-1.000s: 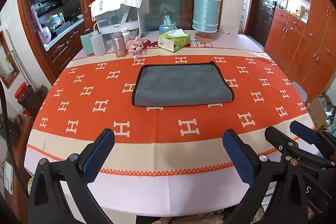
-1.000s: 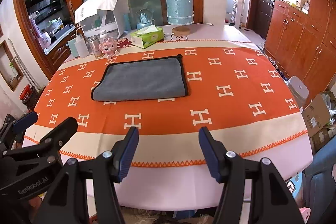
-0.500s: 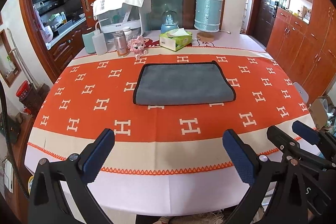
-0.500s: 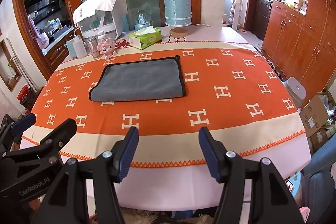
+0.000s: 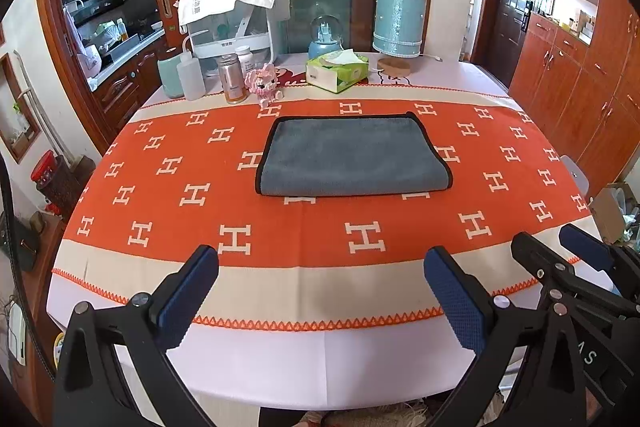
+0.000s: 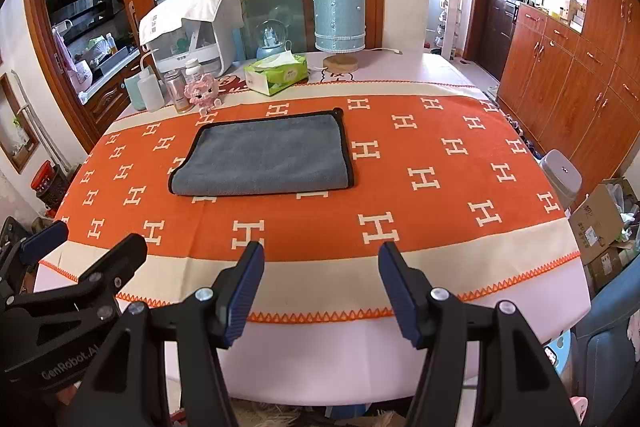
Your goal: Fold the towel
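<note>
Grey towel [image 5: 352,157] with black piping, already doubled once by the look of the rounded near edge, flat on the orange H-patterned cloth [image 5: 168,195] a little beyond the table's centre; at 12 o'clock from the left gripper [image 5: 320,291], at about 11 o'clock from the right gripper [image 6: 320,287]. Nothing touching it. Beyond it, at 12 o'clock, a green tissue box [image 5: 337,71]; at 11 o'clock a pink toy [image 5: 262,85] and a brown bottle [image 5: 232,79], both near the far edge but apart from the towel.

Both claws spread wide, empty, held over the near table edge, well short of the towel.

Likely trouble from here: pinching only the top layer at a corner, so that the fold opens instead of doubling again. Snagging the orange cloth along with the towel, dragging the cloth and tipping the bottle or toy. Uneven lifts between the two sides, leaving a skewed fold.
</note>
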Demonstrator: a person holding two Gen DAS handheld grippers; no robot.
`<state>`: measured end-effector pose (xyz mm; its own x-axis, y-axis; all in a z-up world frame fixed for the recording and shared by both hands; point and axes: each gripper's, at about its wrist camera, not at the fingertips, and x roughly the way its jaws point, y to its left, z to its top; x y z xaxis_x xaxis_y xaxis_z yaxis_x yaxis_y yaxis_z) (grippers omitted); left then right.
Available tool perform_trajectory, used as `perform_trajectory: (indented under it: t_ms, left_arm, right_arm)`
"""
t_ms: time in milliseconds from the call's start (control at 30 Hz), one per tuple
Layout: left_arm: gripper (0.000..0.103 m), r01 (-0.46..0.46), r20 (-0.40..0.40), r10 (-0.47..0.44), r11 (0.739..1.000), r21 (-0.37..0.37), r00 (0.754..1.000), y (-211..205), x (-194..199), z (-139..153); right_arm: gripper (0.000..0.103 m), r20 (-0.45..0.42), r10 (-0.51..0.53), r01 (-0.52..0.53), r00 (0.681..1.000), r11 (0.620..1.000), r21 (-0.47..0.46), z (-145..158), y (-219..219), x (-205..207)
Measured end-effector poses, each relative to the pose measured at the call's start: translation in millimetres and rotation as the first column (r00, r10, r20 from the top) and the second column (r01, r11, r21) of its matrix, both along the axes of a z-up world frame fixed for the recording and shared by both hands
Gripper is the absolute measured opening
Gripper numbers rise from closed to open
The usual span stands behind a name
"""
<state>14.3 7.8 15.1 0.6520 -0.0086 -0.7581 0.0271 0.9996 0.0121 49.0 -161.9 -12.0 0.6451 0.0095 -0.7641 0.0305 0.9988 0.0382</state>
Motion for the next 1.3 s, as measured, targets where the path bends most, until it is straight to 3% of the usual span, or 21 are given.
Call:
perform_trajectory:
  t_ms: [1300]
  left_arm:
    - [0.102, -0.006, -0.017, 0.006, 1.0, -0.009, 1.0, -1, -5, -10]
  right_arm:
    - [0.06, -0.015, 0.004, -0.004, 1.0, 1.0, -0.005, -5, 6, 2]
